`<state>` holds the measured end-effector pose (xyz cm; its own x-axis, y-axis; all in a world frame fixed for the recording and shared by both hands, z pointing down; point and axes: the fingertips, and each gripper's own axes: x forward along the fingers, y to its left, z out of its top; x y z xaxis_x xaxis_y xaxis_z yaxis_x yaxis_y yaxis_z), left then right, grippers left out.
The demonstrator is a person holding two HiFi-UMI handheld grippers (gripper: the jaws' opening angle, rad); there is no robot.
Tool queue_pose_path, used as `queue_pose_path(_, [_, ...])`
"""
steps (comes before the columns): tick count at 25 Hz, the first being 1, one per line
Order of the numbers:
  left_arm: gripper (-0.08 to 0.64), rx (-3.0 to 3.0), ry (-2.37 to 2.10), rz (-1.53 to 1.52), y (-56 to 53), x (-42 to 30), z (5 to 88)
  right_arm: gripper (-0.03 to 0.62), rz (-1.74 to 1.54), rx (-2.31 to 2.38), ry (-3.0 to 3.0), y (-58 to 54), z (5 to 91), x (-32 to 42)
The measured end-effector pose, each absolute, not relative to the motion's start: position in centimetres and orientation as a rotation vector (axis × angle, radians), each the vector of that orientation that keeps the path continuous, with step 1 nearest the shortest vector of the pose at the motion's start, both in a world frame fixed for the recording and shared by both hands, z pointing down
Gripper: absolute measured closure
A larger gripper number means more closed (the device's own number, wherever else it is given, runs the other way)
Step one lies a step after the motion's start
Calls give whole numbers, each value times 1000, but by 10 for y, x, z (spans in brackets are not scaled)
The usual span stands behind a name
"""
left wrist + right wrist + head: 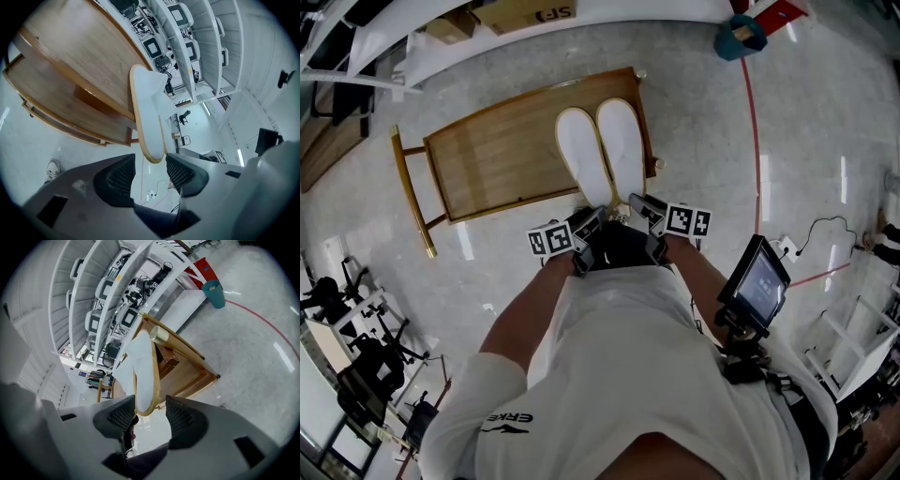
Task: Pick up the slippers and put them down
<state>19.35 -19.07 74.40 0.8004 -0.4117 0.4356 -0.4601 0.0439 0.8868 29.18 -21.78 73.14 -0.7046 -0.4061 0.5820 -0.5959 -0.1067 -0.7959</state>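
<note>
Two white slippers are lying side by side on the wooden table (487, 159) in the upper middle of the head view. Their long axes are running from the heels at the table's near edge up toward the top of the frame. We are holding the left gripper (584, 228) just below the heel of the left slipper (579, 155) and the right gripper (643, 208) just below the heel of the right slipper (622, 145), so each hand is sitting nearest its own slipper. Both grippers are standing released. In the left gripper view the heel is poking in between the spread pads (119, 180) with a gap on either side. In the right gripper view the heel is sitting between the jaws, close by one pad but unpinched. We are judging the slippers as set down; any fresh pickup is calling for closing straight onto the heel ahead, in line with the slipper's length
</note>
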Motion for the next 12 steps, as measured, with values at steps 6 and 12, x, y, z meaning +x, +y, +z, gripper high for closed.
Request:
queue_pose_path(6, [376,1580,-695,51,-168,188,737,405,1890,1164,-2009,-202,718,290])
queue_pose_path(12, [376,1628,-668,54,-155,183,732,405,1871,1224,-2009,-181,713,290])
